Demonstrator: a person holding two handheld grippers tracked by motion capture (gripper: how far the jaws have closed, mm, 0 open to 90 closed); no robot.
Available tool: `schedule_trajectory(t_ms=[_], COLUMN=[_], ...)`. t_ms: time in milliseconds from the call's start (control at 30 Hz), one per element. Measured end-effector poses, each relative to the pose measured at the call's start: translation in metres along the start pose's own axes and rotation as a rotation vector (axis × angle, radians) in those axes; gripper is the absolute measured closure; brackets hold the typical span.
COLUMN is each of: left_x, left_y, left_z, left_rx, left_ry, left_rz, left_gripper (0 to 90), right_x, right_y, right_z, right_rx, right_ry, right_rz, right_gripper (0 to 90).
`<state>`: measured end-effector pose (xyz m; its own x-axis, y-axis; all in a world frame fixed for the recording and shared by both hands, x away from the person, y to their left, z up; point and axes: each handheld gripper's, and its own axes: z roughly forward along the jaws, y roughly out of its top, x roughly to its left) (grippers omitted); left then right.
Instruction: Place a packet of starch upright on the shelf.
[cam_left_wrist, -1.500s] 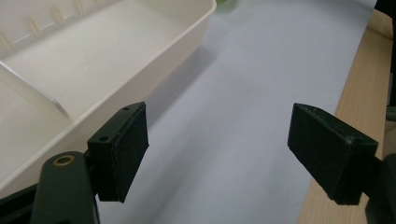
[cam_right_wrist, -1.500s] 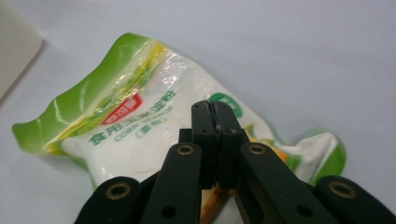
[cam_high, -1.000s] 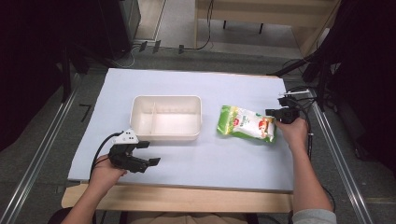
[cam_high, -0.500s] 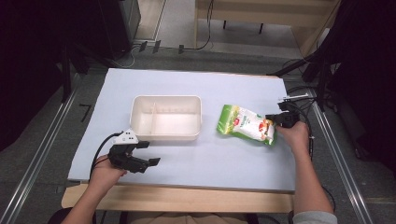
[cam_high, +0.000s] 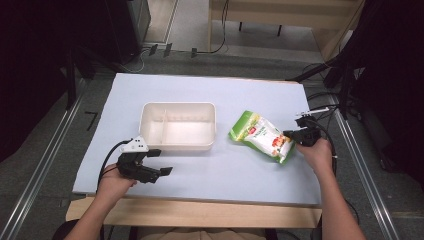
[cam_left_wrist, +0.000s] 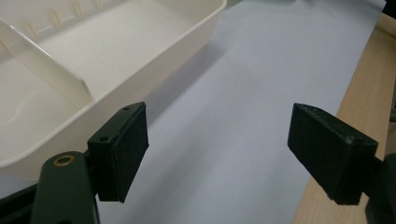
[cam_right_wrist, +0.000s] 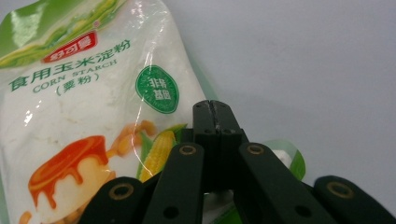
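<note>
While the corn starch pouch (cam_right_wrist: 88, 116) is being pinched at its corner by the right gripper (cam_high: 295, 136), it is best being lifted slowly toward the tray (cam_high: 178, 125). The left gripper (cam_high: 161, 162) is being held wide open, empty.

On the table (cam_high: 215, 95) the divided tray (cam_high: 178, 126) sat left of centre, with the corn starch pouch (cam_high: 260, 136) just to its right, lying flat and slanted. The left gripper (cam_high: 154, 161) rested near the table's front edge, before the tray's left corner (its jaws stood wide apart, nothing between them). The right gripper (cam_high: 291, 136) was at the pouch's right end, jaws pressed together over the pouch's edge. Behind the table stood a wooden bench (cam_high: 280, 15).
</note>
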<state>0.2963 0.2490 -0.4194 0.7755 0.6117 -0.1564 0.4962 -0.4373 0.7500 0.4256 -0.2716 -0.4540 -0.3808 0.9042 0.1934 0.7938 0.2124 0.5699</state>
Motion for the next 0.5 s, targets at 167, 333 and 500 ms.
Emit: schedule_trajectory(t_ms=[167, 333, 500], left_x=[0.0, 0.0, 0.0], left_y=[0.002, 0.003, 0.004], left_z=[0.003, 0.004, 0.005], left_rx=[-0.005, -0.004, -0.002], left_ry=[-0.014, -0.018, -0.018], left_rz=[0.006, 0.009, 0.014], left_gripper=[21.0, 21.0, 21.0], right_x=[0.008, 0.017, 0.025], right_y=[-0.007, -0.013, -0.019], right_z=[-0.006, -0.01, -0.014], right_rx=[0.011, 0.023, 0.041], right_ry=[0.004, 0.017, 0.051], right_rz=[-0.02, -0.046, -0.057], right_gripper=[90.0, 90.0, 90.0])
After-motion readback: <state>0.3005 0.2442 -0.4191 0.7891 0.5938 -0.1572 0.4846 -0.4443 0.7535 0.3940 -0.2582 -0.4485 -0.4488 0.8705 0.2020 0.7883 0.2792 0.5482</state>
